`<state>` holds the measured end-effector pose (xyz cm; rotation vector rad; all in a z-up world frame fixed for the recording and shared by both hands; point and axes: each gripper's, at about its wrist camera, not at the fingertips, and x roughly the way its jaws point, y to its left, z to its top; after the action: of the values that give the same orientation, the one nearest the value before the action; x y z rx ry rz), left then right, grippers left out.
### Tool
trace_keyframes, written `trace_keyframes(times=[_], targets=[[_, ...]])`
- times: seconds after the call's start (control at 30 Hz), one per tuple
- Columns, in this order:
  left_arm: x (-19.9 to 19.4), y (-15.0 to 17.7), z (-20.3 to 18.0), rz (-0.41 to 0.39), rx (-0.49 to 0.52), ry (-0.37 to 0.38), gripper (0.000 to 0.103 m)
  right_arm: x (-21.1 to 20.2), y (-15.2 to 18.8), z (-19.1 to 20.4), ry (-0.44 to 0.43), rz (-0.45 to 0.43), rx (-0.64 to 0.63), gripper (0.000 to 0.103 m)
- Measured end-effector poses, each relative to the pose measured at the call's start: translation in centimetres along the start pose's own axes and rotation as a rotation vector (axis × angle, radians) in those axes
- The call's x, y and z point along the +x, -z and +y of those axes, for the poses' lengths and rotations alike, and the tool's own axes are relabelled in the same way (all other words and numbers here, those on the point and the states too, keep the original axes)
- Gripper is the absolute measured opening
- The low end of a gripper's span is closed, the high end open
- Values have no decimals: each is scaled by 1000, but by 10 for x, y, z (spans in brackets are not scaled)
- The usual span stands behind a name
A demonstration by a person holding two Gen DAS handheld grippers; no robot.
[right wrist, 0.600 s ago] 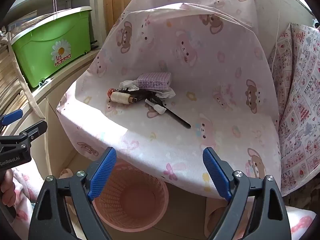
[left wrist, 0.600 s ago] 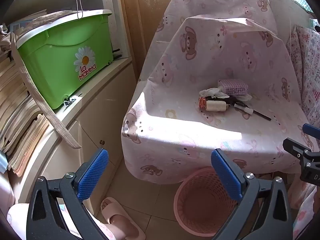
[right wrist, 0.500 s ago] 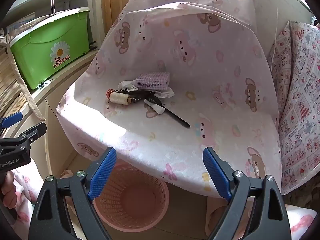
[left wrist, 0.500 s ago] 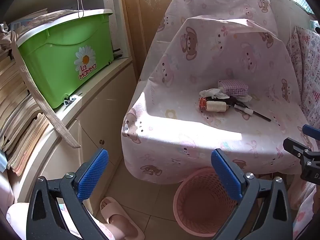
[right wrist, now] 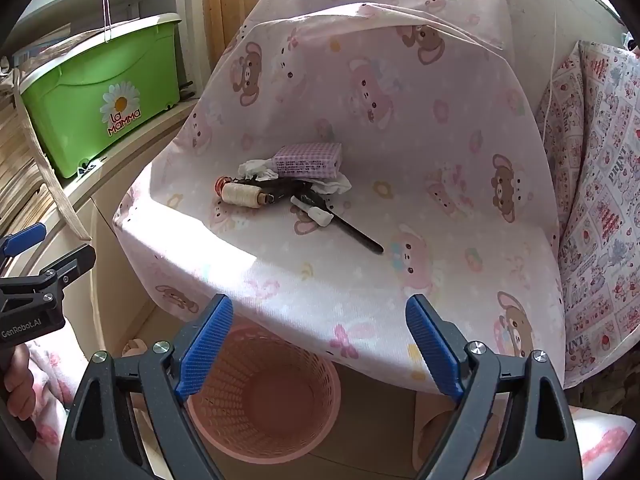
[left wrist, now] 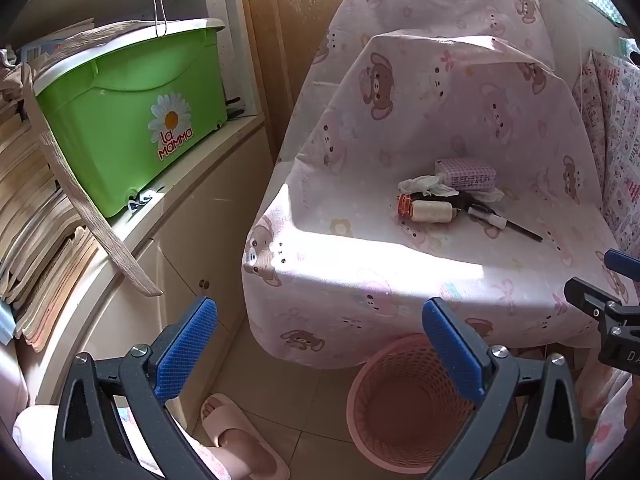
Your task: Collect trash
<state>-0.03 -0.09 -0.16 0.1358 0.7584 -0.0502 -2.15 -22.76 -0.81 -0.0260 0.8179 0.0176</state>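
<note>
left wrist view: the scene is almost unchanged from the earlier frames; the framing holds, with only a slight drift. the left gripper (left wrist: 320,350) has its jaws wide apart and nothing between them. the trash pile sits on the table (left wrist: 360,256), which is draped in a pink bear-print cloth: a crumpled white tissue (left wrist: 424,185), a purple checked packet (left wrist: 466,174), a cream thread spool (left wrist: 434,211) and a black-handled tool (left wrist: 516,229) lie touching one another, well ahead of the jaws and to their right. a pink mesh basket (left wrist: 400,404) stands on the floor under the table edge, near the right jaw. this view alone shows a green bin (left wrist: 132,120) in full on a shelf, stacked books (left wrist: 28,208) and a slippered foot (left wrist: 236,440). the right gripper (left wrist: 608,300) enters at the right edge.

right wrist view: compared with the earlier frames the pile lies a little lower in the picture. the right gripper has its jaws wide and empty; the pile lies ahead of them, well apart, slightly left of centre. the basket's empty inside shows between the jaws. this view alone shows a printed pink fabric (right wrist: 600,200) at right and the left gripper at the left edge.
</note>
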Motion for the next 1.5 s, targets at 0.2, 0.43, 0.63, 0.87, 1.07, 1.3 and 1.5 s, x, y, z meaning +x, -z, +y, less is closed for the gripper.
trace_keyframes(times=[0.2,0.43,0.63,0.87,1.07,1.3,1.5], targets=[[0,0,-1,-1,2,3,102,1,1,1,0,4,2,90],[1,1,-2,-2,1,4,102,3,2,2,-3,7,3,90],[0,1,-3,-4,2,6,102,6,2,1,-1,12,6,90],[0,1,-3,-4,3,6,102,6,3,1,2,13,2,90],[-1,1,-3,-4,2,6,102,7,3,1,3,12,3,90],[-2,1,-8,-1,9,8,102,7,4,2,4,15,2,90],[-1,0,-6,6,0,11,102,8,4,3,6,17,0,90]])
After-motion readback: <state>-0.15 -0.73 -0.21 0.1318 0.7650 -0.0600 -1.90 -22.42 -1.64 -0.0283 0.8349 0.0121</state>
